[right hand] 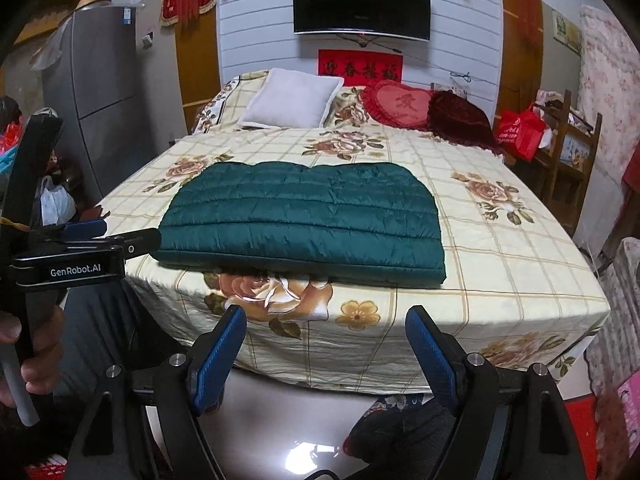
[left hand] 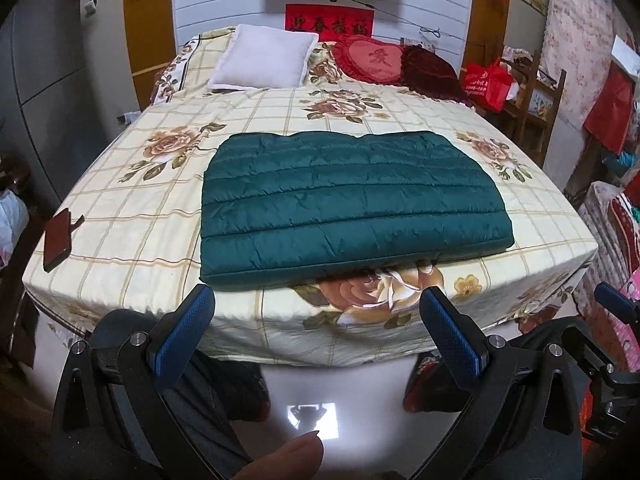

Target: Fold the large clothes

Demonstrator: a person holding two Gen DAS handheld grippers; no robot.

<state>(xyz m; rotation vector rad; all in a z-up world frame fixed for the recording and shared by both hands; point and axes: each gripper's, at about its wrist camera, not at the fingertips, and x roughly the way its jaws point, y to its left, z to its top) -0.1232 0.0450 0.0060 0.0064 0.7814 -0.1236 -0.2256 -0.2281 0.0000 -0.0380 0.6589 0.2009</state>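
On the near end of the bed [left hand: 132, 216], folded green quilted jacket [left hand: 344, 204] lying flat, left gripper [left hand: 318, 300] and right gripper [right hand: 326, 320] short of it, jaws spread, nothing between them.

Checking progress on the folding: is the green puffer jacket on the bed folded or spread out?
Folded. The green puffer jacket lies as a compact rectangle, no sleeves showing, layered near edge.

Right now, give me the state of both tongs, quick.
Left tongs: open, holding nothing, short of the folded green quilted jacket.
Right tongs: open, holding nothing, off the near edge of the bed.
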